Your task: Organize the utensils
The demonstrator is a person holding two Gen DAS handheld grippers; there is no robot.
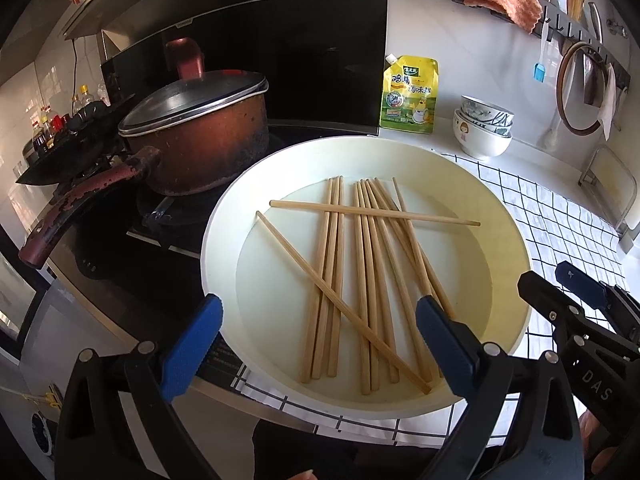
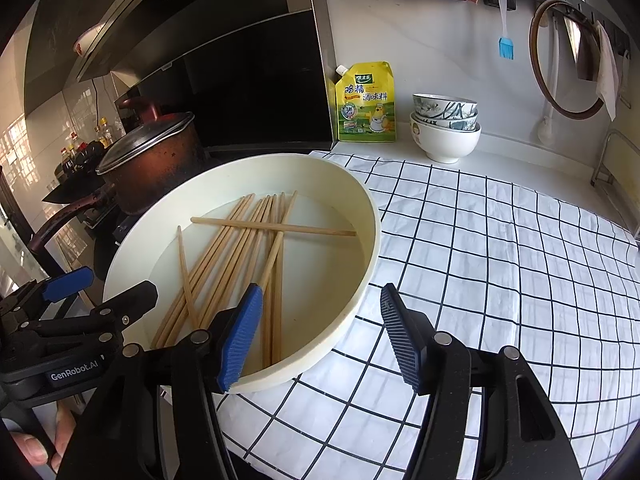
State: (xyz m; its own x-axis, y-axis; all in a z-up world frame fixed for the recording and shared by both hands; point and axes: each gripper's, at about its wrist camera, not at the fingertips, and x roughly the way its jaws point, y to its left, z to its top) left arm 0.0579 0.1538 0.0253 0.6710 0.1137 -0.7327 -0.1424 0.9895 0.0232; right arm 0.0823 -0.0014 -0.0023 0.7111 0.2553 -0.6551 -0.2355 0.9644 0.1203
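Note:
Several wooden chopsticks lie loose in a round cream tray, most side by side, two crossing over them. My left gripper is open and empty, hovering over the tray's near edge. The right gripper shows at the tray's right rim in the left wrist view. In the right wrist view the chopsticks lie in the tray. My right gripper is open and empty, its jaws straddling the tray's right wall. The left gripper is at the far left.
A lidded copper pot and a black wok sit on the stove left of the tray. A yellow seasoning pouch and stacked bowls stand at the back. A checked cloth covers the counter. Utensils hang on a wall rail.

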